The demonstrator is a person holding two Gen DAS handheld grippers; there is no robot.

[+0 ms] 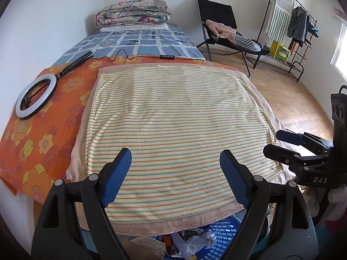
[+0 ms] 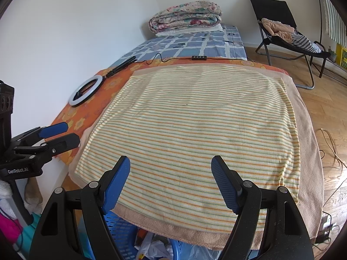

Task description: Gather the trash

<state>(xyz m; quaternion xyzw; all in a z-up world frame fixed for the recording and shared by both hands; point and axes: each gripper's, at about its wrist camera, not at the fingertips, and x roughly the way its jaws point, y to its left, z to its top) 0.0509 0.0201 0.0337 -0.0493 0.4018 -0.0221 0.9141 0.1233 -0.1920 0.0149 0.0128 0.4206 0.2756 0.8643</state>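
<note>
A blue plastic basket [image 1: 219, 236] sits below the near end of the bed and holds crumpled wrappers and plastic bags [image 1: 201, 238]; it also shows in the right wrist view [image 2: 121, 234] with trash [image 2: 151, 249] in it. My left gripper [image 1: 175, 164] is open and empty above the striped towel [image 1: 173, 125]. My right gripper [image 2: 171, 171] is open and empty above the same towel [image 2: 195, 125]. Each gripper shows in the other's view, the right one [image 1: 279, 145] and the left one [image 2: 65, 134], both open.
The bed carries an orange flowered cloth [image 1: 43, 119], a ring light [image 1: 35, 97] with its cable and remote [image 1: 166, 56], and a folded quilt [image 1: 132, 13]. A black folding chair [image 1: 223, 28] and a clothes rack [image 1: 290, 26] stand on the wood floor.
</note>
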